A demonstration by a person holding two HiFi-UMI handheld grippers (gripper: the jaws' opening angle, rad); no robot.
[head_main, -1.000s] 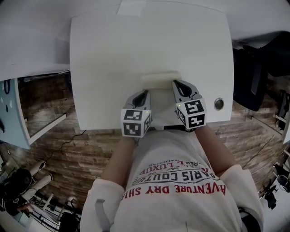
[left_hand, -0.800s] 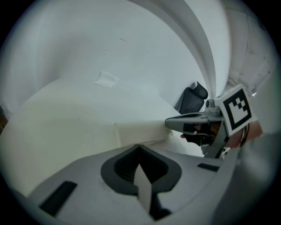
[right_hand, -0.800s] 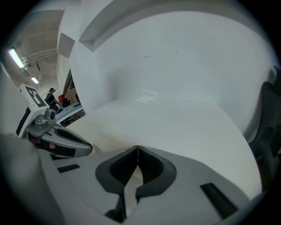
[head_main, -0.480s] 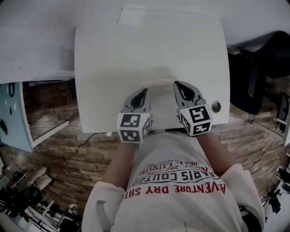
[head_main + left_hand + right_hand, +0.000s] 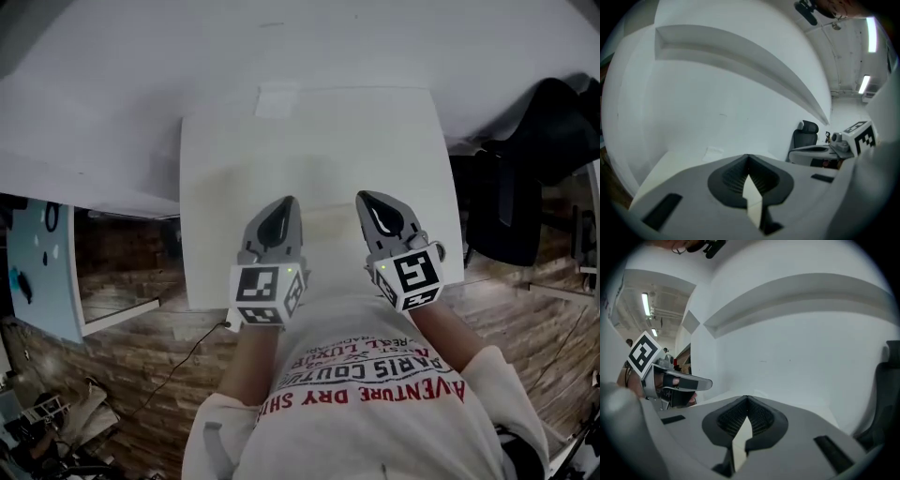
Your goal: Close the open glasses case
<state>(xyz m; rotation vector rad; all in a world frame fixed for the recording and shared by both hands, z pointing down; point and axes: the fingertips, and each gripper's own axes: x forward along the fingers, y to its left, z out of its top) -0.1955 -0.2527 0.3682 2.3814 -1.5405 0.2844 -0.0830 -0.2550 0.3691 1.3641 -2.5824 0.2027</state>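
A pale cream glasses case (image 5: 328, 218) lies on the white table (image 5: 225, 187), blurred, in the gap between my two grippers; I cannot tell how its lid stands. My left gripper (image 5: 282, 202) is held above the table just left of the case, jaws shut with nothing in them. My right gripper (image 5: 367, 199) sits just right of the case, also shut and empty. In the left gripper view the left gripper (image 5: 748, 157) points at a white wall, and in the right gripper view the right gripper (image 5: 747, 398) does the same. Neither gripper view shows the case.
A black office chair (image 5: 511, 178) stands right of the table, also seen as the chair (image 5: 806, 134). A white slip of paper (image 5: 278, 100) lies at the table's far edge. Wood floor (image 5: 141, 347) lies below the near edge. White walls rise beyond the table.
Both grippers have lifted off the table and tilted up toward the wall, staying shut. The table and case have shifted in the head view and look smaller and blurrier.
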